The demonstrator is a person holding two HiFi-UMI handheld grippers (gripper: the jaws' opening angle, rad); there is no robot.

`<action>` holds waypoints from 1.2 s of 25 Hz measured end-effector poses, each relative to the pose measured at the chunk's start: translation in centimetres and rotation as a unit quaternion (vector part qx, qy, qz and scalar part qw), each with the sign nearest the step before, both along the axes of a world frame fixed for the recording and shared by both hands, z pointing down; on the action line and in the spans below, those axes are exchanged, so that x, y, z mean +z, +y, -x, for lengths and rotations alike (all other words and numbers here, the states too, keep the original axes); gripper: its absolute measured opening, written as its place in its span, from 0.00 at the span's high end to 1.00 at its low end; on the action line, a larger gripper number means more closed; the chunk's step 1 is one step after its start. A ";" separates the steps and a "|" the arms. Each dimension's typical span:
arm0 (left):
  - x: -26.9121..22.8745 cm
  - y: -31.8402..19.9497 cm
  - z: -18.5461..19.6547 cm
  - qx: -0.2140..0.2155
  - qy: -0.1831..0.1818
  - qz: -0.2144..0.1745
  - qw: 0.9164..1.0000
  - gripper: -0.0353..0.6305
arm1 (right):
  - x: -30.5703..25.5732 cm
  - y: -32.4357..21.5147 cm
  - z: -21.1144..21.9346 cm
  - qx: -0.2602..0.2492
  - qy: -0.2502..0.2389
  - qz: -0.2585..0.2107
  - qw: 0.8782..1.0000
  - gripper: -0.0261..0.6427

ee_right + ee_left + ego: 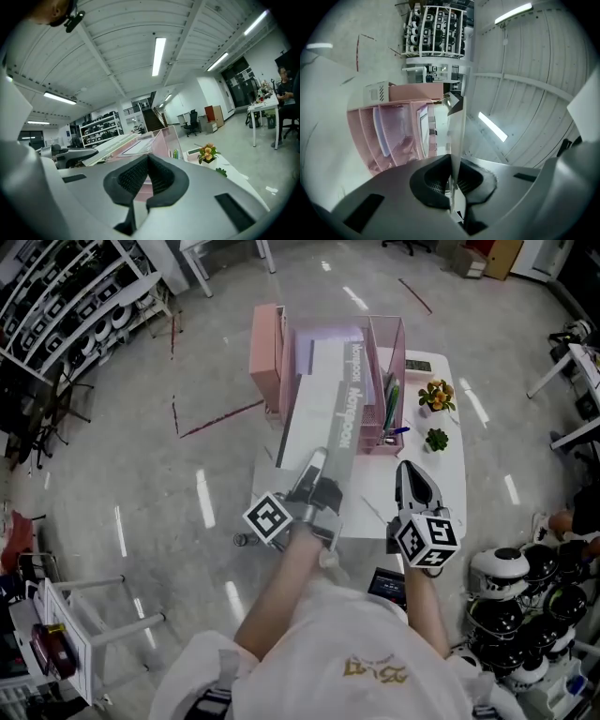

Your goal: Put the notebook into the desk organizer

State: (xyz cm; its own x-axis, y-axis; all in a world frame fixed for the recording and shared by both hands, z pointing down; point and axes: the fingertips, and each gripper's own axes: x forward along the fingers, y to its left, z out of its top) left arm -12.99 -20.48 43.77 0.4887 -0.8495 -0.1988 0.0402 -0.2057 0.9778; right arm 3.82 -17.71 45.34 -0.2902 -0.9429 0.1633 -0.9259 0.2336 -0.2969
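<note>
A long grey notebook is held edge-up above the white table, its far end reaching over the pink mesh desk organizer. My left gripper is shut on its near end. In the left gripper view the notebook shows edge-on between the pads of that gripper, with the organizer to the left. A second notebook stands inside the organizer. My right gripper hovers to the right, shut and empty. In its own view the right gripper faces the organizer.
Pens stand in the organizer's right compartment. A flower pot and a small green plant sit on the table's right side. Helmets are stacked at lower right, and a white cart stands at lower left.
</note>
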 end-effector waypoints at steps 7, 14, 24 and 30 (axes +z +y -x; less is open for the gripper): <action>1.3 -5.2 -0.2 0.010 -0.002 0.011 1.000 0.91 | -1.1 -4.2 0.2 0.005 -0.006 0.007 1.000 0.94; 2.0 -7.1 -2.9 0.012 -0.036 0.014 0.999 0.91 | 0.2 -5.8 -1.7 -0.021 -0.009 0.020 1.000 0.94; 2.3 -9.7 -5.2 -0.023 -0.088 0.028 0.995 0.91 | 1.2 -9.9 -4.1 -0.086 -0.006 0.044 0.995 0.94; 3.1 -10.5 -5.0 -0.020 -0.165 0.047 0.985 0.91 | 2.0 -10.9 -3.7 -0.107 -0.017 0.057 0.992 0.94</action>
